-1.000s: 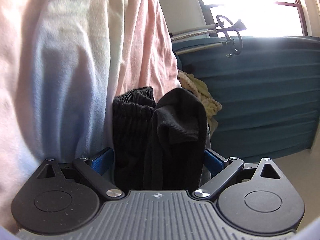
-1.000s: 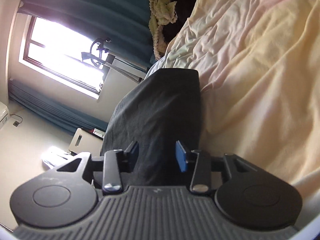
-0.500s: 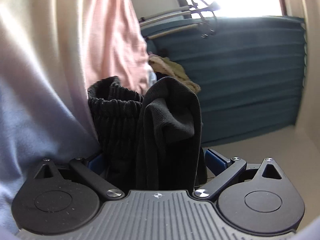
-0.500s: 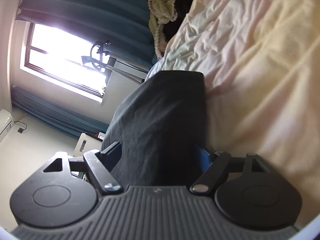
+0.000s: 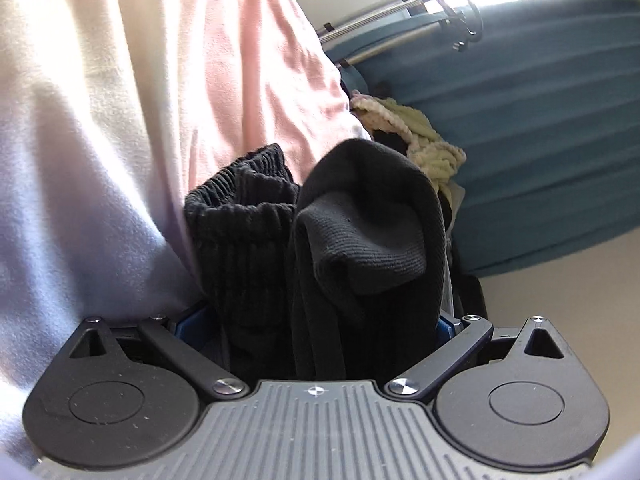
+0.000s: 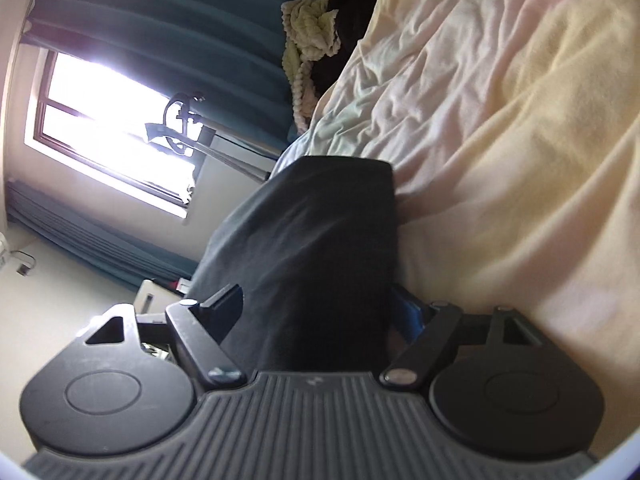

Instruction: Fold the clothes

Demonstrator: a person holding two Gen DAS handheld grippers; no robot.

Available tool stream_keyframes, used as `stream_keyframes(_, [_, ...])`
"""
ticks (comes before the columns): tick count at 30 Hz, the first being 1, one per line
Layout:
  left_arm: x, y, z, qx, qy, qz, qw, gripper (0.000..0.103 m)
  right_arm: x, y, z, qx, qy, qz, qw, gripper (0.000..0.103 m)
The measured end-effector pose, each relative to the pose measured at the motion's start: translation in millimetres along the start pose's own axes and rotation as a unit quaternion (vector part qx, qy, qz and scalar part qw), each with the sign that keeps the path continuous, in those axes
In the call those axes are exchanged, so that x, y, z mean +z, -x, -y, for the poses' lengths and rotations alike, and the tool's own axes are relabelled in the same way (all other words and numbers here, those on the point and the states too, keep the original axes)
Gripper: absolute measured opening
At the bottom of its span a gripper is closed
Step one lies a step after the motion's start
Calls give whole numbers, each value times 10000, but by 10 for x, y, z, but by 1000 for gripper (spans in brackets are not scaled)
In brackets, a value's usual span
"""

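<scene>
Holding a bunched black garment (image 5: pixel 352 240) in my left gripper (image 5: pixel 316 320) while my right gripper (image 6: pixel 320 312) is standing spread around its far stretch.

I am clamping the left jaws on thick folds of the cloth; the ribbed elastic waistband (image 5: pixel 240 208) and a rounded fold are standing up away from the camera, so the bundle's long axis is running straight out along the fingers. In the right wrist view my jaws have just been opening; the dark fabric (image 6: pixel 320 240) is lying between them, unpressed on the left side, its long axis pointing forward to a squared edge against the pale bedspread (image 6: pixel 500 140). A cream knitted throw (image 6: pixel 308 24) is lying beyond, beside teal curtains (image 5: pixel 540 120).
</scene>
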State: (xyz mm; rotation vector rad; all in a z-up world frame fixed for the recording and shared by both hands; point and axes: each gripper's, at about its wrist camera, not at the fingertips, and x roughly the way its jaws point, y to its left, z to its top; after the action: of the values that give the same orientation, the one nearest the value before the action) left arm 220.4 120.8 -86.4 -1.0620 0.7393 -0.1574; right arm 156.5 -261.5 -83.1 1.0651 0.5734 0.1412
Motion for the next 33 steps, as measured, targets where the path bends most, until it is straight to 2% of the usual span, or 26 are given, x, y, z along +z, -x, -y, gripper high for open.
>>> stream_keyframes(2, [-23, 101, 24, 4, 6, 173, 9999, 98, 10, -11, 46, -36, -43, 25, 10000, 75])
stream_keyframes(7, [-46, 388, -38, -247, 389, 539, 9975, 98, -51, -8, -16, -62, 74, 29, 9999, 75])
stream_keyframes(9, [-44, 486, 14, -203, 222, 737, 9968, 98, -74, -3, -43, -61, 104, 26, 9999, 75])
stream_keyframes(11, [-44, 484, 88, -164, 12, 729, 9972, 98, -90, -6, -53, -70, 109, 31, 9999, 75])
stream_keyframes(12, [-45, 481, 125, -146, -93, 721, 9972, 98, 12, 15, -9, -48, 134, -10, 9999, 75])
stream_keyframes(14, [-10, 424, 198, 59, -339, 669, 9972, 98, 184, 52, 60, -14, 198, -85, 9998, 75])
stream_keyframes(21, [30, 219, 285, 617, -637, 641, 9940, 100, 123, 3, -7, -116, 450, -117, 9988, 75])
stream_keyframes(22, [45, 207, 247, 587, -615, 649, 9943, 100, 112, -2, -17, -168, 505, -123, 9985, 75])
stream_keyframes(25, [52, 276, 248, 166, -569, 726, 9956, 99, 98, 32, -25, -234, 588, -65, 9980, 75])
stream_keyframes(28, [73, 339, 321, -531, -718, 735, 9933, 99, 103, 49, -64, -63, 608, -14, 9981, 77])
stream_keyframes(29, [76, 323, 355, -536, -808, 705, 9928, 99, 100, 50, -81, -51, 629, -9, 9980, 77])
stream_keyframes(30, [78, 304, 390, -523, -901, 673, 9923, 99, 97, 46, -95, -58, 651, -8, 9979, 78])
stream_keyframes(33, [88, 137, 399, 106, -1040, 517, 9932, 101, 102, -1, -76, -103, 648, -20, 9978, 78])
